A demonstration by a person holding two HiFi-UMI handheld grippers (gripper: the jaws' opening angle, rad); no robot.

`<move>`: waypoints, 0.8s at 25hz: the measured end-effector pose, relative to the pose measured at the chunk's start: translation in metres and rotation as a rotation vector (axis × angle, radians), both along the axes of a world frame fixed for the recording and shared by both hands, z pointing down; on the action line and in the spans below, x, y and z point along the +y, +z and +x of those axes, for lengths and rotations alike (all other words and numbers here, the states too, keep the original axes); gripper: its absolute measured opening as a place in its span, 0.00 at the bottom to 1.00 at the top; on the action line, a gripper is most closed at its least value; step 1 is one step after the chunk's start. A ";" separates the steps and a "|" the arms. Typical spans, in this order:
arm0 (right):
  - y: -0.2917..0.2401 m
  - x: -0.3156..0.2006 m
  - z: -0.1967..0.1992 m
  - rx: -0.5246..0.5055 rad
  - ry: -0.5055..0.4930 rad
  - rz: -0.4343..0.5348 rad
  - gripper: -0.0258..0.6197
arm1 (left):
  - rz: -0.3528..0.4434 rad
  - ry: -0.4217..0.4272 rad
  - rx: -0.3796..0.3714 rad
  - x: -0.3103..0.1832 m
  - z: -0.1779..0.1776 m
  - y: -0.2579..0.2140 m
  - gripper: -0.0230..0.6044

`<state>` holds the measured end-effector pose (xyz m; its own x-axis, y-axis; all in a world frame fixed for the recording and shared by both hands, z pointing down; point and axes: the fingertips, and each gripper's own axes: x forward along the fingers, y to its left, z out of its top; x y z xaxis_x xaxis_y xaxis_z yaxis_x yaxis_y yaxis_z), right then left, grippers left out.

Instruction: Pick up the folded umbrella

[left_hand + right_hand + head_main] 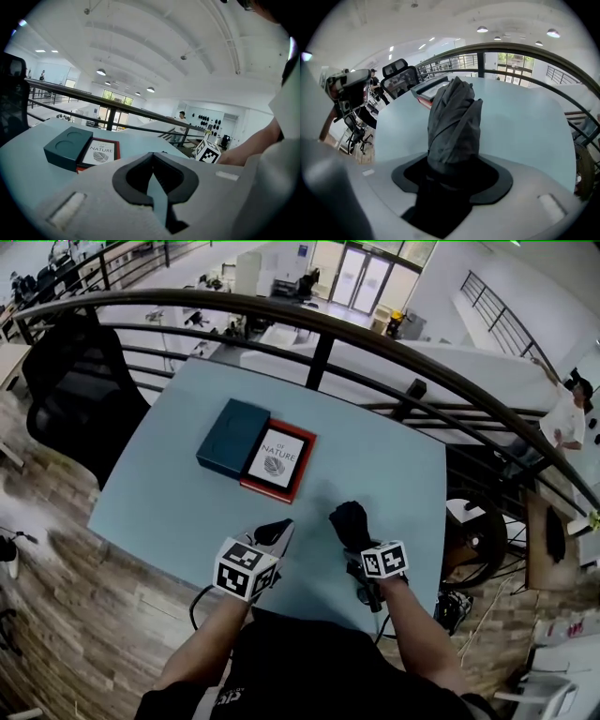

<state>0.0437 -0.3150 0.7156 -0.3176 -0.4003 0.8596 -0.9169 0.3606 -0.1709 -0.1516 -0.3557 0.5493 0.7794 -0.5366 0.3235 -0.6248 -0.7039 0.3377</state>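
The folded umbrella [352, 521] is dark grey to black and wrapped tight. It sits in my right gripper [356, 545], near the table's front edge. In the right gripper view the umbrella [454, 122] fills the space between the jaws of the right gripper [452, 171], which are shut on its near end, while its free end sticks out over the pale blue table [520, 117]. My left gripper [279, 529] hovers just left of it, jaws together and holding nothing. In the left gripper view the left gripper [152, 157] has its tips meeting.
A teal box [232, 435] and a red-framed book [279, 460] lie side by side in the middle of the table [159, 502]. A curved railing [319, 324] runs behind the table. A black office chair [80, 390] stands at the left.
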 end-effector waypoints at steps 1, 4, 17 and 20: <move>-0.005 0.000 0.003 -0.017 0.007 0.012 0.43 | 0.007 -0.003 -0.002 -0.001 0.001 -0.003 0.05; -0.020 -0.001 0.006 -0.094 0.023 0.049 0.43 | 0.025 -0.006 -0.019 -0.001 0.007 -0.013 0.05; -0.106 -0.006 0.053 -0.264 -0.020 0.255 0.43 | 0.054 -0.059 -0.054 0.001 0.064 -0.053 0.05; -0.131 -0.007 0.063 -0.302 -0.024 0.314 0.43 | 0.061 -0.064 -0.065 0.003 0.072 -0.063 0.05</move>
<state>0.1063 -0.3224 0.5842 -0.5485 -0.6173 0.5641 -0.8334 0.4582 -0.3089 -0.0795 -0.3529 0.4865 0.7212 -0.6048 0.3379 -0.6885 -0.6797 0.2529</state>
